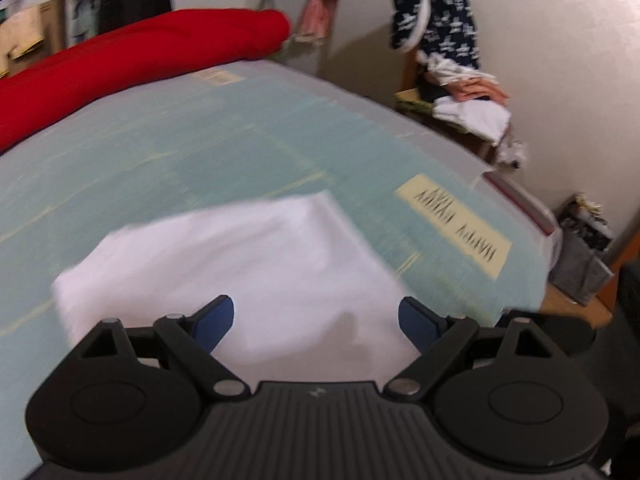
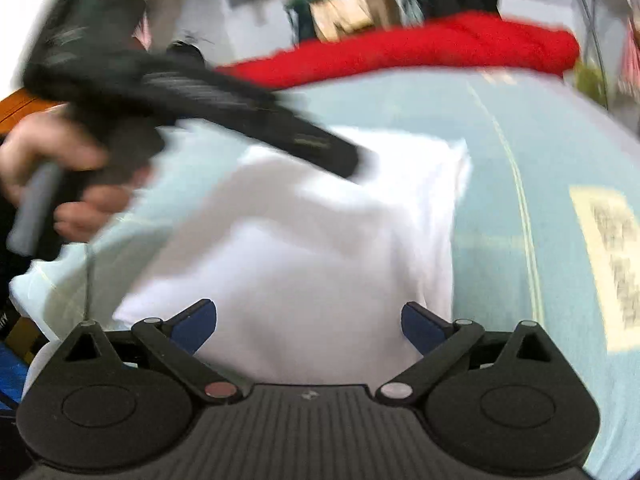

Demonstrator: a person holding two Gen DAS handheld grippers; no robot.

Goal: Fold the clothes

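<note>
I see the white garment [image 1: 240,264] lying as a compact folded rectangle on the bed [image 1: 200,128], with my left gripper [image 1: 316,320] and right gripper [image 2: 308,324] both spread apart over it, gripping nothing.

Motion blur smears the left tool [image 2: 224,120] and the hand [image 2: 52,176] holding it. The yellow label [image 1: 454,226] print is unreadable. The white garment [image 1: 248,264] runs under both tools' bodies.

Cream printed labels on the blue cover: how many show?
2. One label lies right of the folded white garment, near the cover's right edge; the other label sits far back beside the red blanket. Others could be hidden under either.
</note>
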